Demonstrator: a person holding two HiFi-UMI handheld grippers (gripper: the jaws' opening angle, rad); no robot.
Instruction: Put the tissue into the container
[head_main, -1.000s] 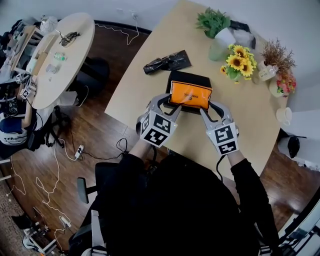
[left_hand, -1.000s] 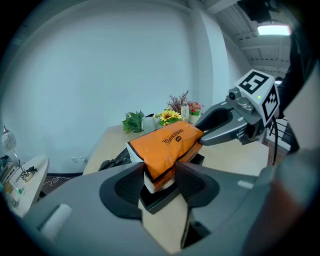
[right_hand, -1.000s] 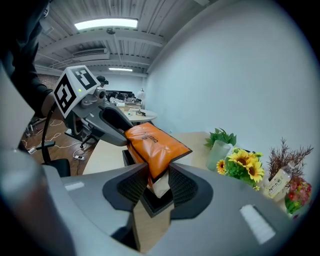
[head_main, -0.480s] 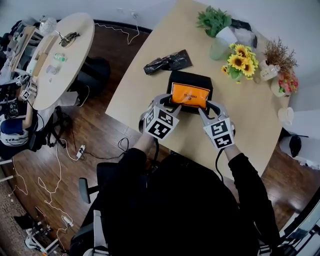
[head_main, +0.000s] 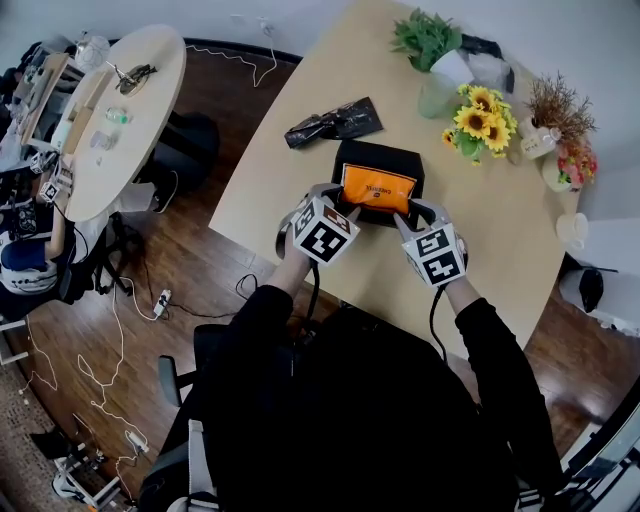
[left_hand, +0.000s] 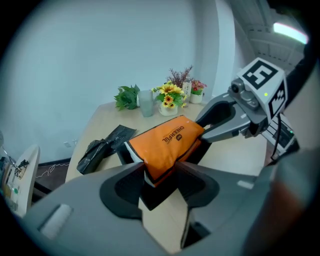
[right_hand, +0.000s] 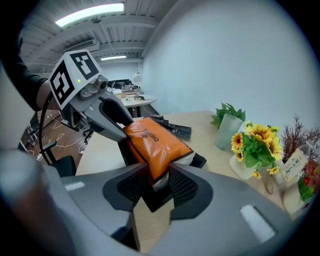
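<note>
Where the pale worktop (head_main: 500, 240) begins at the left, a crumpled black bag (head_main: 333, 123) lies near the far-left corner of the black container (head_main: 380, 155). Next, the left tool (left_hand: 160, 170): jaws clamped on the left end of the orange tissue pack (head_main: 378, 188). Pack: stretched across the container's open top, slightly tilted; whether its underside rests inside is hard to tell. Then the right tool (right_hand: 159, 175): jaws clamped on the pack's right end. Far right: sunflowers (head_main: 478, 118), well apart from the container.
</note>
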